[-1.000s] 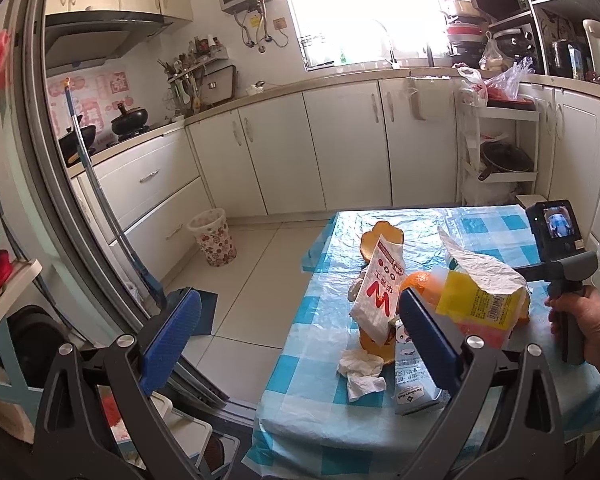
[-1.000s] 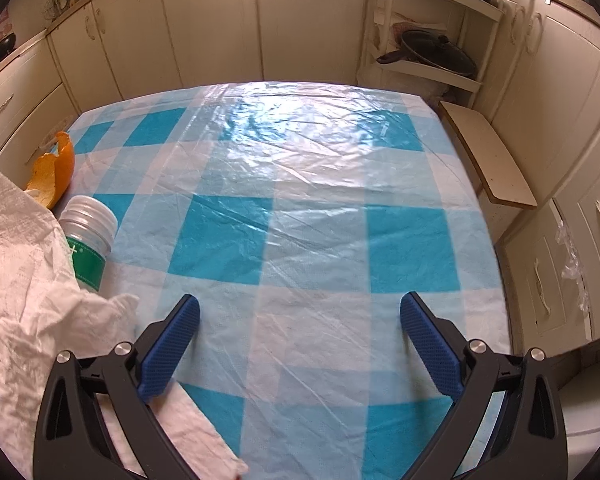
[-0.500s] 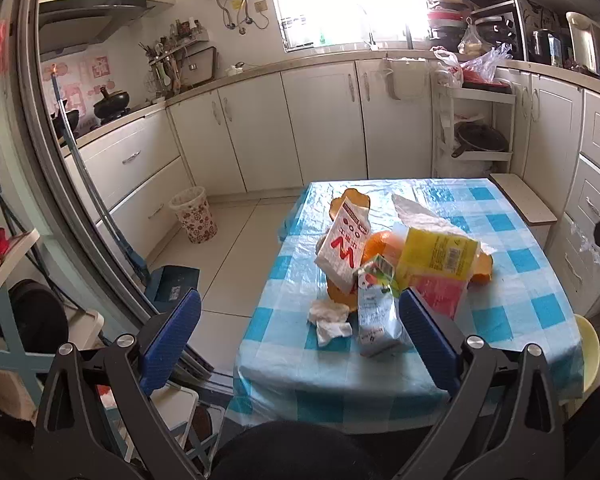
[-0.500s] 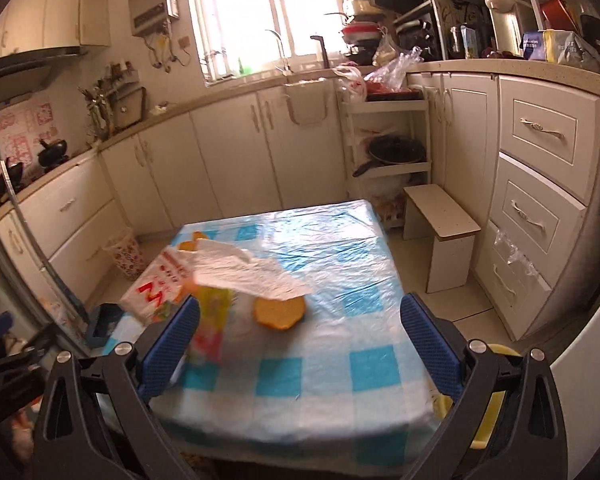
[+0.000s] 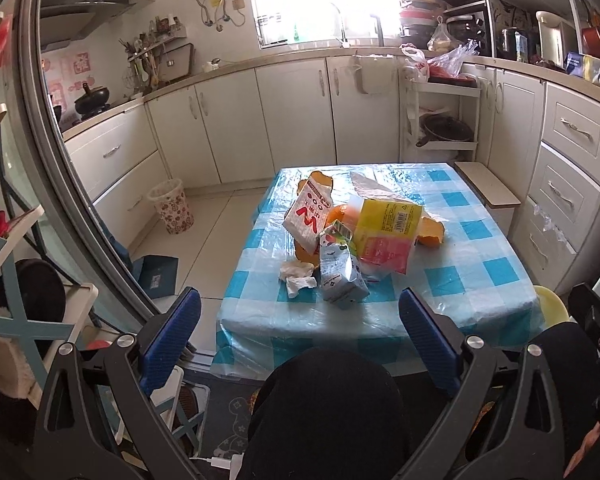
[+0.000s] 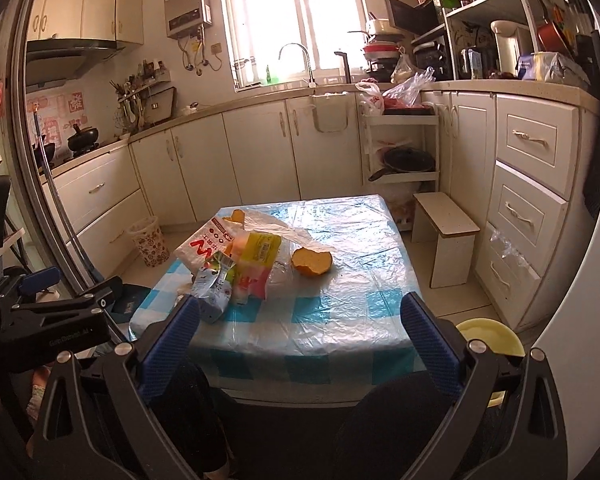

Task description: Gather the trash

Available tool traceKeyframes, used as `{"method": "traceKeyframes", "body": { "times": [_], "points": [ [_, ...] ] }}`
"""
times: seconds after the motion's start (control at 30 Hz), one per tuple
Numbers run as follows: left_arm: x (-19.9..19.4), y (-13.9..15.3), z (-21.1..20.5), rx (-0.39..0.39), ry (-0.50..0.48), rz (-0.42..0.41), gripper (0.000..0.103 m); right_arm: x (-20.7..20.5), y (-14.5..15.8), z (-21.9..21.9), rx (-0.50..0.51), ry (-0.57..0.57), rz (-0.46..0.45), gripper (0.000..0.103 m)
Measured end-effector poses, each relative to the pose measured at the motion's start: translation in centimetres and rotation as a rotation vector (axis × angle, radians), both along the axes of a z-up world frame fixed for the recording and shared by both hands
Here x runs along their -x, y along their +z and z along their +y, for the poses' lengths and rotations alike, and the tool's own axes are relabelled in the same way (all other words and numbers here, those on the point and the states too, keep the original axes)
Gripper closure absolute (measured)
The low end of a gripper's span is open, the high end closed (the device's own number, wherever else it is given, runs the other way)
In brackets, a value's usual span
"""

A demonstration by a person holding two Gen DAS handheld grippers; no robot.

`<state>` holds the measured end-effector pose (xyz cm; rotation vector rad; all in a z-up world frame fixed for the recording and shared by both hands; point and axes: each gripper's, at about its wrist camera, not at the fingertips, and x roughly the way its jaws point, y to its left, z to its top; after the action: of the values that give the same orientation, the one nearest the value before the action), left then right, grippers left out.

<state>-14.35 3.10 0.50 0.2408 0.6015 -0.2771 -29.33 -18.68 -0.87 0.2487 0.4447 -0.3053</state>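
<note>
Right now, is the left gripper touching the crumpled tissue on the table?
Apart. The left wrist view shows the left gripper open, held back off the table edge, well short of the crumpled tissue.

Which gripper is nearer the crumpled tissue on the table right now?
Left, narrowly. The left gripper faces the crumpled tissue almost head-on, back off the table edge. The right gripper sits further right, with the milk carton hiding the tissue. Both are open.

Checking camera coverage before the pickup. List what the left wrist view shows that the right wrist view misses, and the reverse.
Left wrist only: the crumpled tissue beside the carton, fully visible, and the blue dustpan on the floor.
Right wrist only: the other tool's body at far left, and the faucet.
Both: table, yellow packet, orange peel, floral bin, yellow stool.
</note>
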Motion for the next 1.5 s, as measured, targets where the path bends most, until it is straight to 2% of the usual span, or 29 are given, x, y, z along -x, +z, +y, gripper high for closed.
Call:
{"method": "traceKeyframes", "body": {
  "times": [0.47, 1.5],
  "points": [
    [0.7, 1.6, 1.3, 0.023, 0.005, -0.018, 0.008, 0.6, 0.6, 2.0, 0.013, 0.035, -0.031, 0.007],
    [0.4, 1.3, 1.5, 0.039, -0.002, -0.002, 0.008, 0.5, 1.2, 2.7, 0.01, 0.069, -0.033, 0.007]
  ]
}}
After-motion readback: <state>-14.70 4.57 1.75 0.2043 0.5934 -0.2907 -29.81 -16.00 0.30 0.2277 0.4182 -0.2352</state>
